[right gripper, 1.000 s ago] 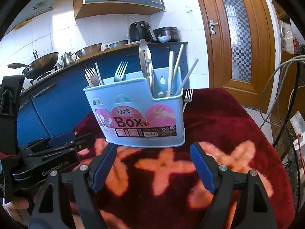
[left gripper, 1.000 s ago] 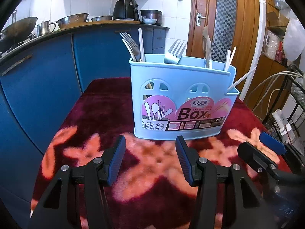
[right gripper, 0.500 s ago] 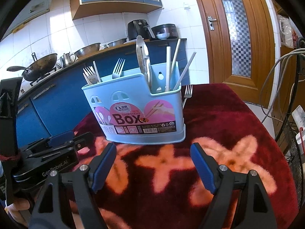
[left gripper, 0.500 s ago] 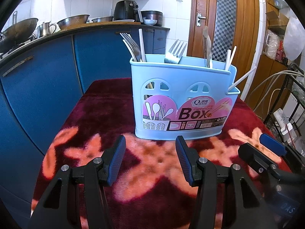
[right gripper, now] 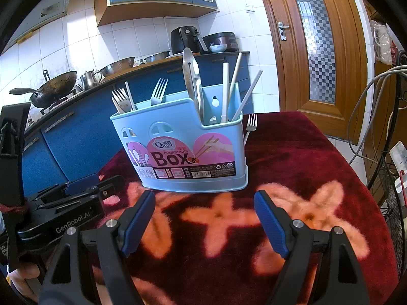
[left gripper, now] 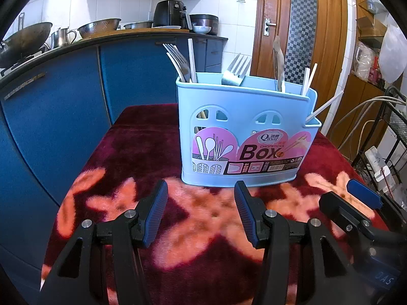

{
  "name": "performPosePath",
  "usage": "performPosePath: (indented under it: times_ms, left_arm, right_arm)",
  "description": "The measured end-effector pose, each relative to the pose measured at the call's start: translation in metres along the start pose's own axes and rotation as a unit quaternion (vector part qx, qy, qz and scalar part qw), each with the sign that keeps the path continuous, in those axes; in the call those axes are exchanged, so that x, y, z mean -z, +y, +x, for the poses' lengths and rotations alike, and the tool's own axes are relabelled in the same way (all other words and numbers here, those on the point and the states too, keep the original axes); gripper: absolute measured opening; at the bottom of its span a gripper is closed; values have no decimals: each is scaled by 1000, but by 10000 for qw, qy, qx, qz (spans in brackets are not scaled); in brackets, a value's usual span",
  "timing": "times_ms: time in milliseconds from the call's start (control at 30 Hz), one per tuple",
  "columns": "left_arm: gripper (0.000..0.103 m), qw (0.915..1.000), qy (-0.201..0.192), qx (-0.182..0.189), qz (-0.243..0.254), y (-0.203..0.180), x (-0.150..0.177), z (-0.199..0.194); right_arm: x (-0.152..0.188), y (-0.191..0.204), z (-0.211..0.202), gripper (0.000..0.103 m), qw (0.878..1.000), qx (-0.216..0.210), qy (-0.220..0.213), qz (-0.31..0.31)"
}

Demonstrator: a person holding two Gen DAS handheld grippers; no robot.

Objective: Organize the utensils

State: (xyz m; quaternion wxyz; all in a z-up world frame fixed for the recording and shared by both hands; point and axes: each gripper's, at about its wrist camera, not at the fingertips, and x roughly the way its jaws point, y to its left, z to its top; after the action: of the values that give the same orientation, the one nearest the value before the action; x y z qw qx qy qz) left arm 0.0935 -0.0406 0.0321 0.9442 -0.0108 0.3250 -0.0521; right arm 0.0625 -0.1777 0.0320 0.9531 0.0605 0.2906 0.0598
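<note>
both tools, left tool [left gripper: 201, 212] and right tool [right gripper: 204, 219], hang side by side, empty, fingers spread apart.

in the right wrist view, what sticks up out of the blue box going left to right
forks → single fork → metal tongs → white chopsticks

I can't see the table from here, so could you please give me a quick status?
Both grippers open, empty. Utensil box upright, loaded; one fork outside behind it. Nothing in the way.
</note>
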Motion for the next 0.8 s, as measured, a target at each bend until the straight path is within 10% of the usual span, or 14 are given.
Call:
performPosePath:
  times_ms: [800]
  left_arm:
    - [56, 10000, -9, 4, -23, 0, 0, -1]
  right_arm:
    - [-2, 2, -2, 82, 10000, -28, 9, -15]
